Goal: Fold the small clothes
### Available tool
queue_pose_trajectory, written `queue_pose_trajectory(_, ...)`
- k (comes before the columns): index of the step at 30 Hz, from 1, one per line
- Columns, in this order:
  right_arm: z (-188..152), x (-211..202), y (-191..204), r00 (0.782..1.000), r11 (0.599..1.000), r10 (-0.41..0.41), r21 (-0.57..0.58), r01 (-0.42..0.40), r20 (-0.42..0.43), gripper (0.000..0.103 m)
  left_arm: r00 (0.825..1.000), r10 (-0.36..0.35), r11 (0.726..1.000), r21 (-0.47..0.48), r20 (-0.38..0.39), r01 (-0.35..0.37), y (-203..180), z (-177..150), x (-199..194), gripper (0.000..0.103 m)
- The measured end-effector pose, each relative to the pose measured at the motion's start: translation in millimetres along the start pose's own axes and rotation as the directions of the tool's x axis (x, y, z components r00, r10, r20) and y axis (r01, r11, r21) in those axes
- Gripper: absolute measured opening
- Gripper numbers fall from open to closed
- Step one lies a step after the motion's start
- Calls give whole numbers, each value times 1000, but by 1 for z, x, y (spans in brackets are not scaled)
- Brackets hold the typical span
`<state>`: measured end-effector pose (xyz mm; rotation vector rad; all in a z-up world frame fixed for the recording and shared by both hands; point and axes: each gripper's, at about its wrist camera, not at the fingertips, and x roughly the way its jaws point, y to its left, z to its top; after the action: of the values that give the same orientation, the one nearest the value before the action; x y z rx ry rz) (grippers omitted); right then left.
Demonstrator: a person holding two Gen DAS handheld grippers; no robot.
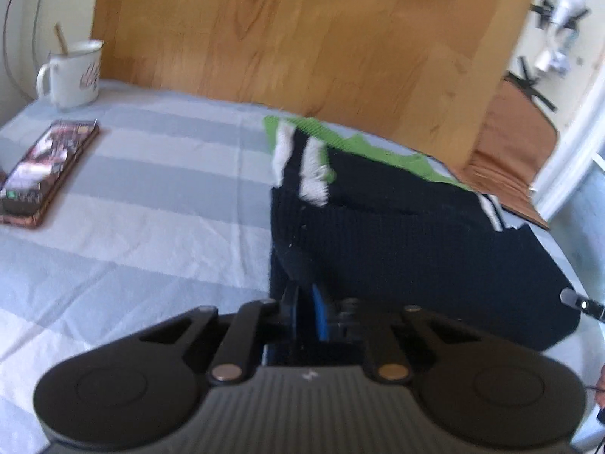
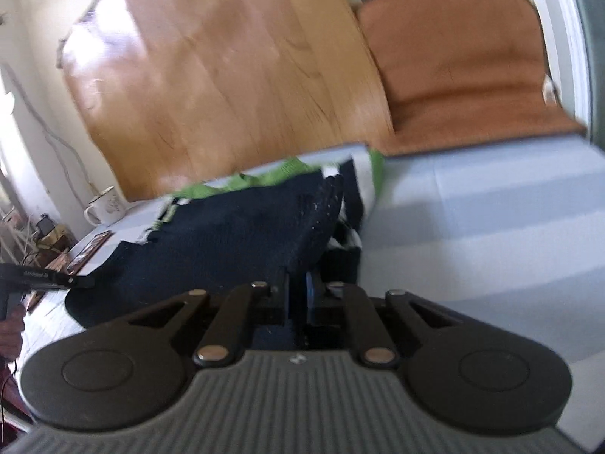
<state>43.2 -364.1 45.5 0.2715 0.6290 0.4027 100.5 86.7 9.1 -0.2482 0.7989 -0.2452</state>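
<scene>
A small dark navy knit garment (image 1: 397, 234) with white stripes and green trim lies on the striped bed sheet (image 1: 132, 208). My left gripper (image 1: 302, 295) is shut on the garment's near left corner, which is lifted slightly. In the right wrist view the same garment (image 2: 234, 234) spreads to the left, and my right gripper (image 2: 298, 283) is shut on its near right corner, which is raised off the sheet (image 2: 472, 234). The left gripper tool (image 2: 45, 280) shows at the left edge of that view.
A white mug (image 1: 72, 72) with a stick in it and a book (image 1: 45, 170) sit on the bed's left side. A wooden headboard (image 1: 302, 38) stands behind. A brown cushion (image 2: 465, 75) lies at the far right.
</scene>
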Motion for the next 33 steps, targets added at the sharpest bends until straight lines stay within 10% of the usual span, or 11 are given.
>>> queue_pose_trajectory(9,-27,3,-17,995,990,-53,128,63,-79,18,997,63,998,13,-51,-63,5,-12,3,18)
queue_pose_trajectory(12,-22,-13,-17,998,990,-52,131,54,-21,46,997,83,996,32,-5,-83,7,-17,-18,51)
queue_pose_trajectory(22,43,-13,-15,999,999,-41,37,40,21,48,988,138,973,180,68,-148,-9,36,-24,51)
queue_pose_trajectory(29,141,118,7,984,996,66,-51,-76,-165,48,991,111,904,406,80,-134,-78,146,68,54)
queue_pose_trajectory(33,168,216,4,943,994,89,-37,-106,-320,52,998,58,912,407,-14,-47,-95,179,154,62)
